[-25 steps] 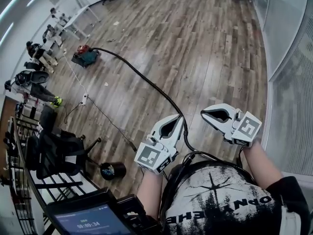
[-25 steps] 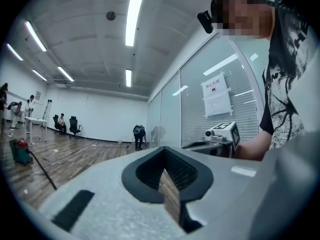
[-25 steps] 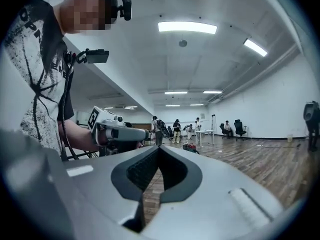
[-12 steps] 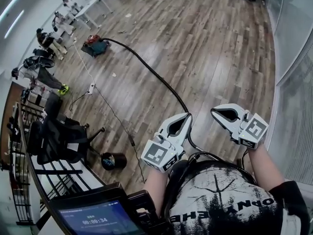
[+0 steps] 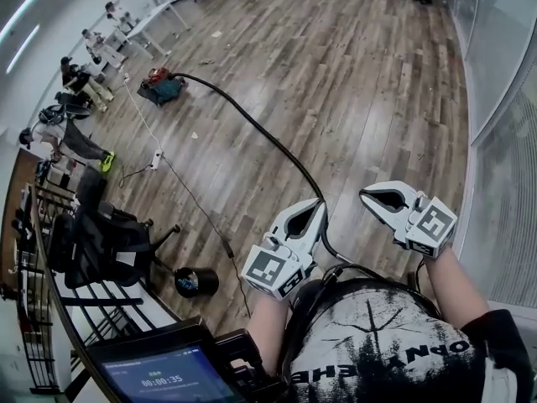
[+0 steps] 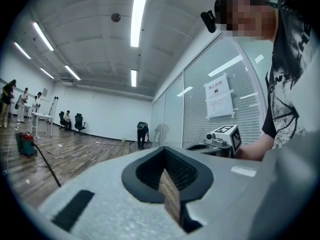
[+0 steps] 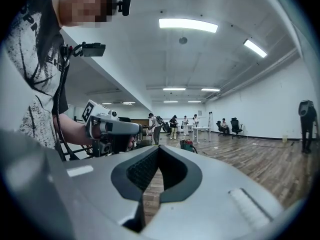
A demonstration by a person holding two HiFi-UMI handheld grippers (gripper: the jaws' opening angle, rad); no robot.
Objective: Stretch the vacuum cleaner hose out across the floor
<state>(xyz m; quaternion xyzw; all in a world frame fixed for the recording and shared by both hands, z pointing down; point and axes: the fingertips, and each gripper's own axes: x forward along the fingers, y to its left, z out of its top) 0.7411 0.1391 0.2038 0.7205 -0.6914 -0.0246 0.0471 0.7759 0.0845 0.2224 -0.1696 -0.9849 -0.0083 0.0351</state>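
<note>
Near centre, over the wooden floor (image 5: 377,99): left hand-held gripper (image 5: 313,210), held level, jaws pressed together with nothing between them. Same seen along its own jaws (image 6: 164,151): closed, empty, only floorboards beyond.

Just to the right: right hand-held gripper (image 5: 364,195), also level, tips pointing left toward the other one. Jaws closed (image 7: 159,149), gripping nothing.

Far left, close to the white surface (image 5: 155,19): red and teal vacuum cleaner (image 5: 164,86), standing on the floor. Visible too from the left gripper view (image 6: 25,144) and, small and far, from the right gripper view (image 7: 187,145).

From the vacuum cleaner toward the near right: black vacuum hose (image 5: 277,151), lying on the floor in one long gentle curve, then passing out of sight behind the left hand-held gripper. Touched by neither gripper. A short stretch of it also at the left of the left gripper view (image 6: 47,170).

Left of the hose: thin cable (image 5: 189,196) with a power strip (image 5: 155,154). Near left: black office chair (image 5: 109,242), small black bin (image 5: 195,282). Along the right: glass wall (image 5: 495,99).
</note>
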